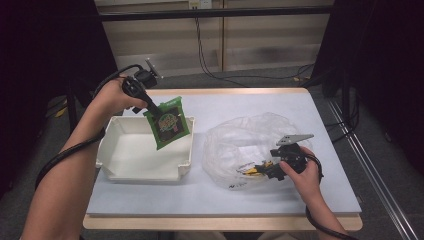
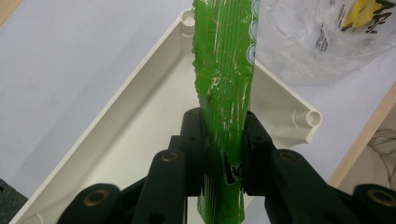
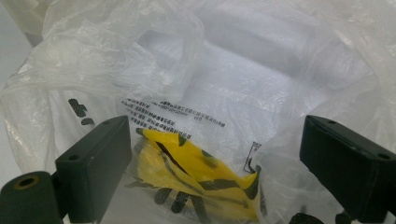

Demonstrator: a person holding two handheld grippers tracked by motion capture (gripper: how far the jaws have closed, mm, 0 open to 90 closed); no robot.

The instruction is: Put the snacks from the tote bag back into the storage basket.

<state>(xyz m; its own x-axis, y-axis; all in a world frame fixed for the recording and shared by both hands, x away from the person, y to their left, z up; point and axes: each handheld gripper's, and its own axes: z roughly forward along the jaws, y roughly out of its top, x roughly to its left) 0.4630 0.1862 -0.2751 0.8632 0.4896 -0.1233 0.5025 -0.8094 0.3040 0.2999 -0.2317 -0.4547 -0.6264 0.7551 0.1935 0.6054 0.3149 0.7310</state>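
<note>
Left tool (image 1: 161, 111) was clamped on a flat green foil snack packet with dark printed artwork (image 1: 169, 122), both black jaws pressed against its narrow upper edge; in the left gripper view the packet (image 2: 225, 88) ran straight out from between the jaws, edge-on and creased. The packet hung tilted in the air over the far right part of a shallow white rectangular plastic tray (image 1: 116, 165), its lower corner above the tray's right wall; whether it touched the tray could not be told from the high view. The tray (image 2: 140, 93) sat on the left half of a pale grey desk with a light wooden edge (image 1: 210, 195). The left hand (image 1: 114, 97) gripped the tool's handle above the tray's far left corner, a black cable looping down along the forearm. To the right of the tray, just beside it, lay a crumpled clear plastic bag with small black print (image 1: 240, 137), mouth gaping. The right tool (image 1: 261, 169) rested at the bag's near edge, held by the right hand (image 1: 302, 172) (grey three-cornered plate on top). In the right gripper view the jaws stood well apart, clamped on nothing, with the bag's film (image 3: 261, 70) spread beyond them and a yellow wrapper with black and green markings (image 3: 196, 177) lying inside the bag between the two jaws.
</note>
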